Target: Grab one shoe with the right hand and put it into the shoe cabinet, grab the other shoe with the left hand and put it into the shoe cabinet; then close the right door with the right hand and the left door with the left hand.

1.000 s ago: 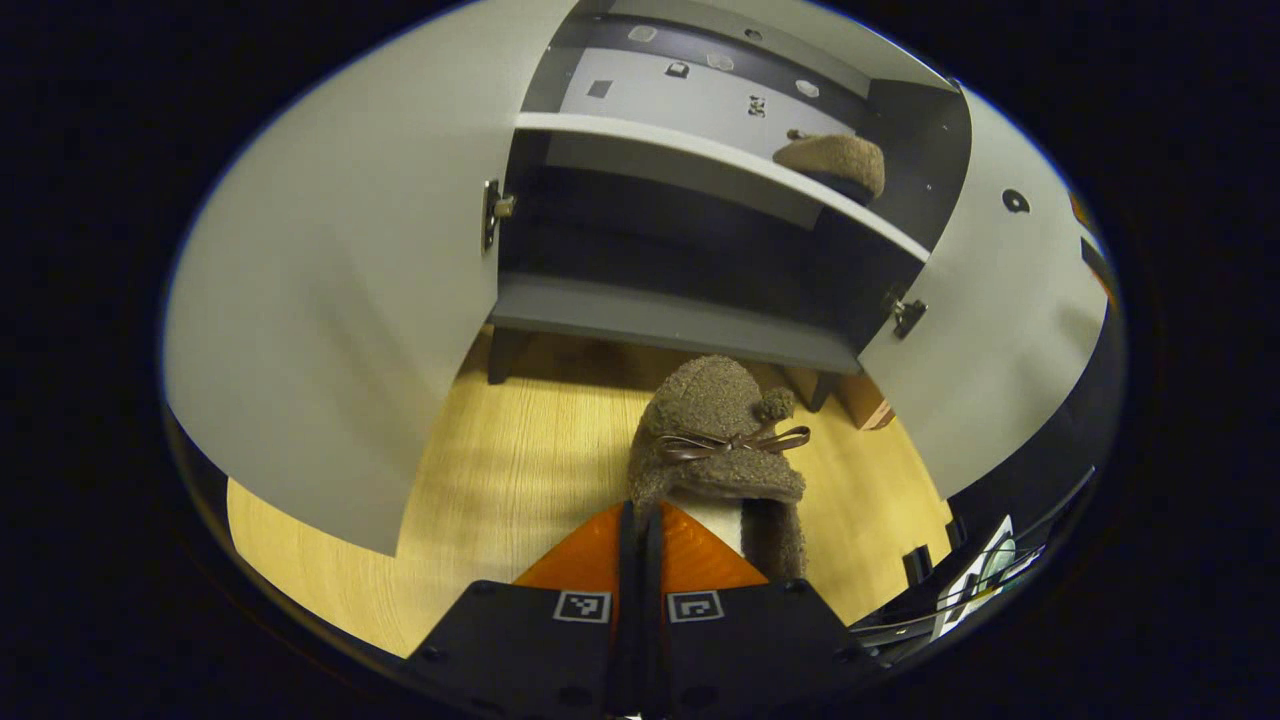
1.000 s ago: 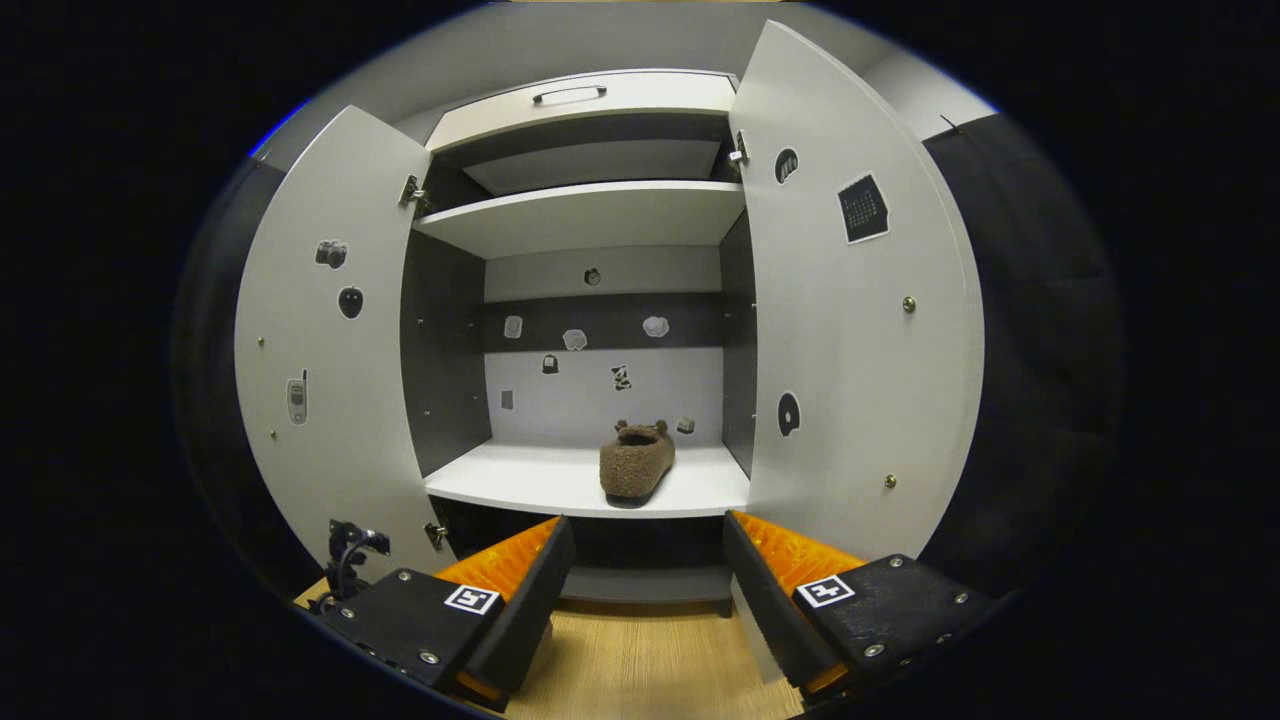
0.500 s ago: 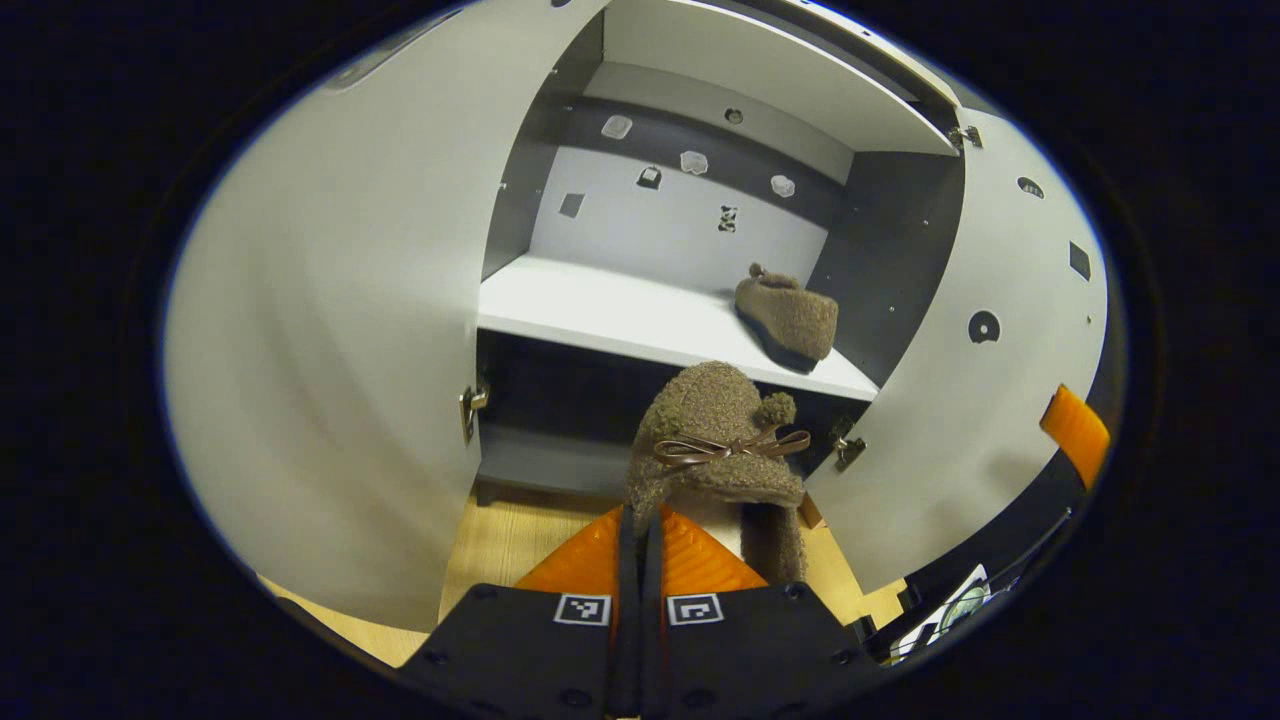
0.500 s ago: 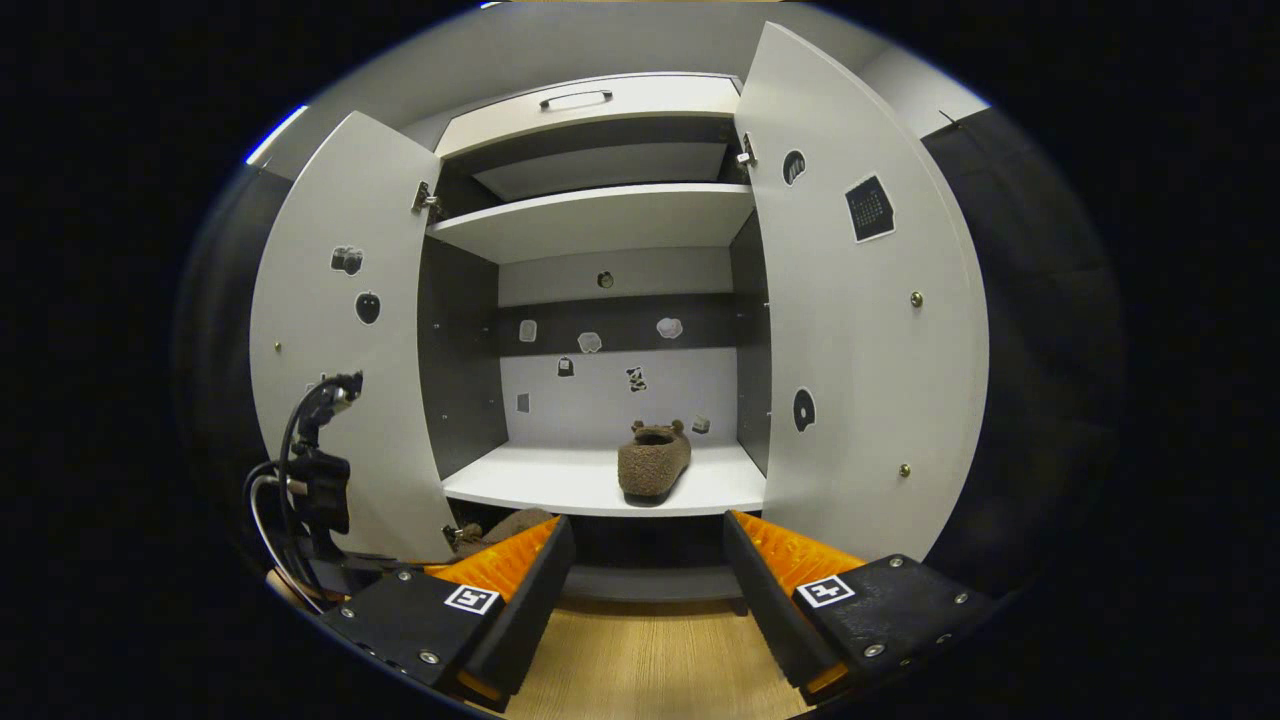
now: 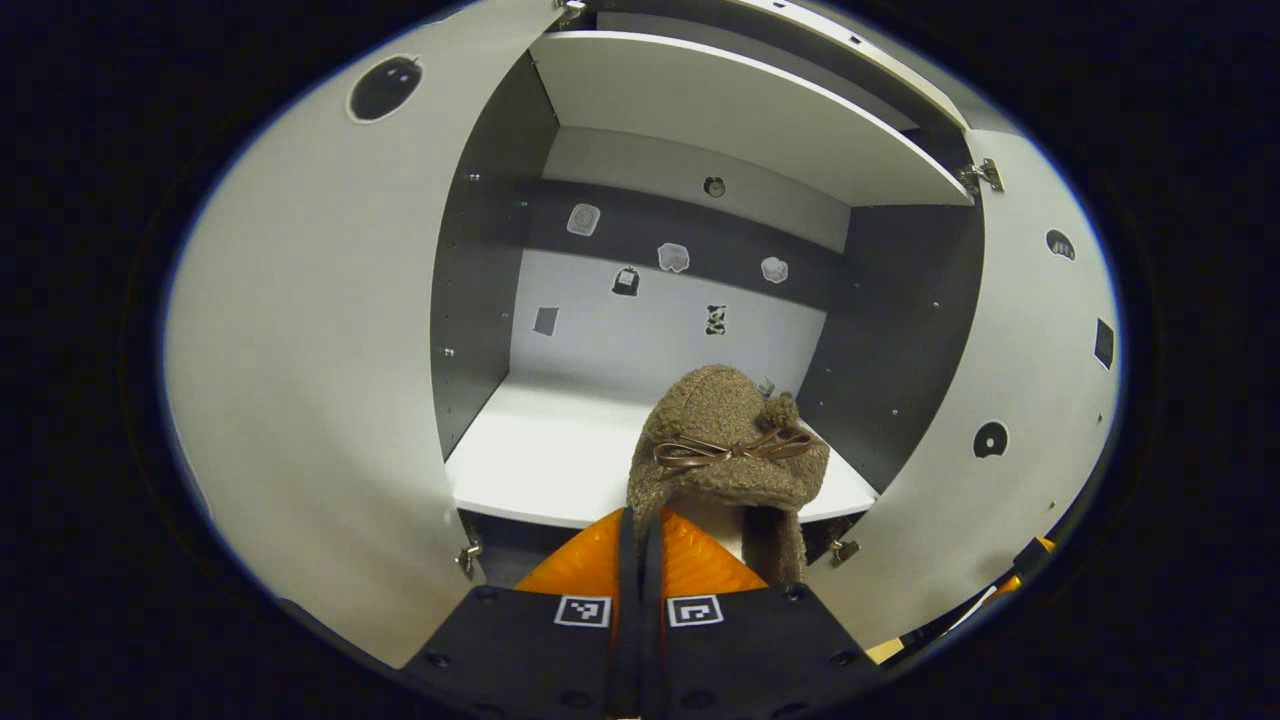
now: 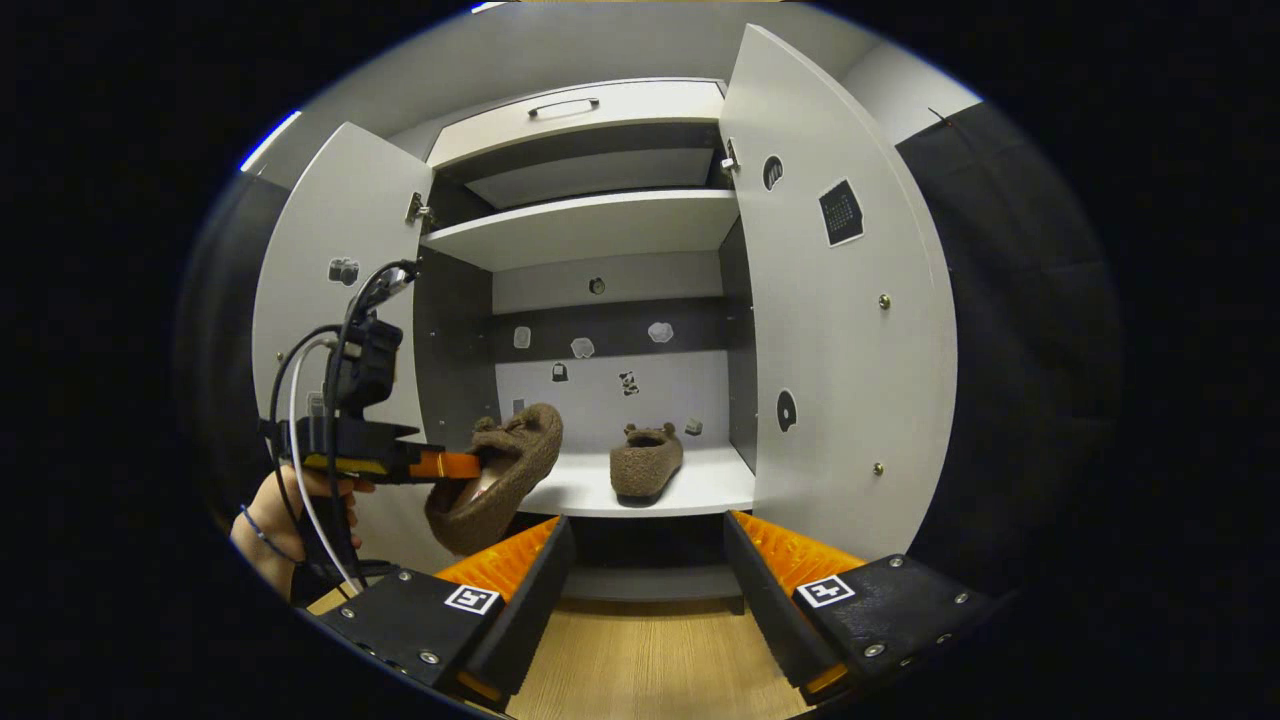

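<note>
The left tongs [image 5: 640,530] pinch the second shoe [image 5: 728,450] by its heel rim, toe aimed at the cabinet shelf [image 6: 690,490], so it can slide in beside the first shoe [image 6: 645,460]. The right tongs [image 6: 640,580] hang wide and empty below that shelf.

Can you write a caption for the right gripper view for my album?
Left claw carries a slipper toward the open cabinet.
</note>
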A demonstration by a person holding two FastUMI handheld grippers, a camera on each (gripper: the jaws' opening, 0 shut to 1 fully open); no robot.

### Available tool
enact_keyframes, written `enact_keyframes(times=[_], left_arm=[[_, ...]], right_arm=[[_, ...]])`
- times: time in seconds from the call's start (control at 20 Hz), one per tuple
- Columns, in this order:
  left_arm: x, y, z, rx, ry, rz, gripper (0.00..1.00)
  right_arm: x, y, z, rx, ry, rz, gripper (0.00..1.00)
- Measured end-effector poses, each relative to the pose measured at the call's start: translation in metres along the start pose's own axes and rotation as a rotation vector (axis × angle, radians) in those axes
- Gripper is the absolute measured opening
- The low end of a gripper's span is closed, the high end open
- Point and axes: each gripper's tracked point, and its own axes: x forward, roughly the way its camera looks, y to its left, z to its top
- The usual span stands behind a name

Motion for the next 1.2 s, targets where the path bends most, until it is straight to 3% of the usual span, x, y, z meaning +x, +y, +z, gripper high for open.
enact_keyframes(times=[0.45, 0.9, 1.1, 1.2], left_arm=[[0.086, 0.039, 0.053, -0.038, 0.002, 0.097, 0.07], [0.155, 0.066, 0.023, -0.010, 0.128, 0.156, 0.07], [0.148, 0.060, 0.031, -0.027, 0.095, 0.131, 0.21], [0.136, 0.055, 0.048, -0.010, 0.044, 0.122, 0.39]], right_arm=[[0.008, -0.015, -0.002, 0.009, 0.004, -0.022, 0.92], [0.014, -0.023, -0.002, 0.015, 0.013, -0.034, 0.92], [0.016, -0.023, -0.004, 0.031, 0.020, -0.031, 0.92], [0.017, -0.022, -0.005, 0.036, 0.023, -0.027, 0.92]])
